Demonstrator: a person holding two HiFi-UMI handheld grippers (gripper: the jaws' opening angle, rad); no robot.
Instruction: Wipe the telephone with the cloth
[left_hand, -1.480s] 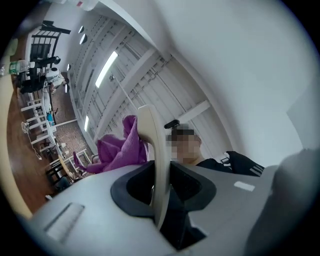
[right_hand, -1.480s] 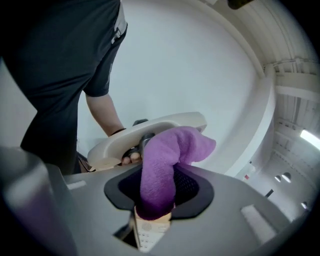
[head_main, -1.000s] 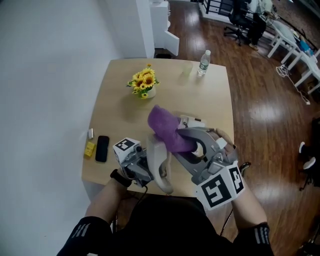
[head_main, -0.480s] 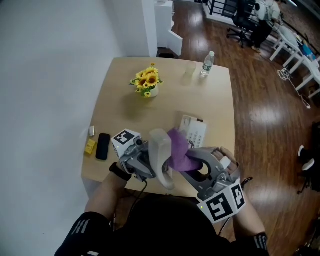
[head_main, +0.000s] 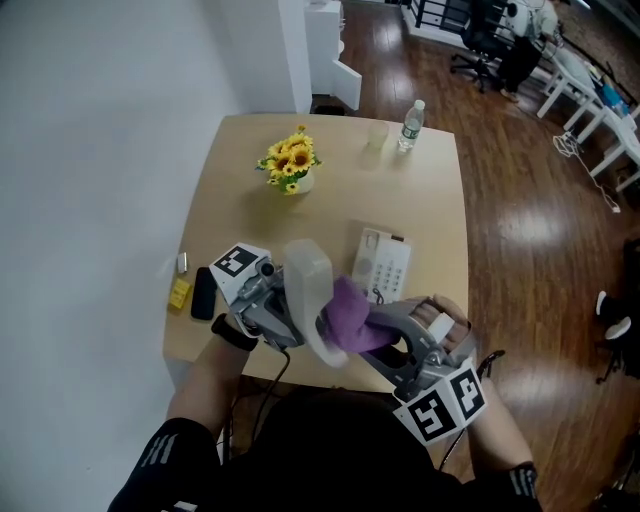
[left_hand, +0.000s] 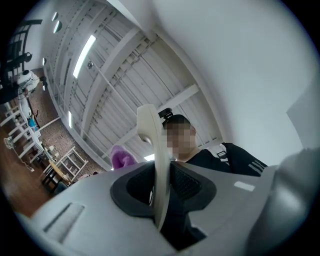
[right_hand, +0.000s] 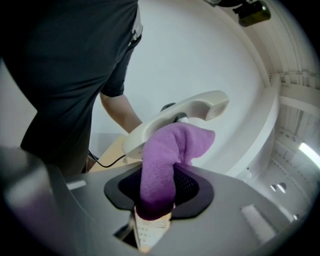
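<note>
Fuzzy matt cloth (right_hand: 160, 170), smooth plastic handset (right_hand: 200, 107)

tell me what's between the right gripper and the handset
The purple cloth, pinched in the right gripper's jaws, its free end against the handset; clearest in the right gripper view.

**No legible text in any view**

Left marker cube (head_main: 238, 263) and right marker cube (head_main: 440, 403) carry black-and-white square patterns only, no letters. Telephone base (head_main: 383, 266) key markings are too small to read. Water bottle (head_main: 407, 127) label is too small to read.
</note>
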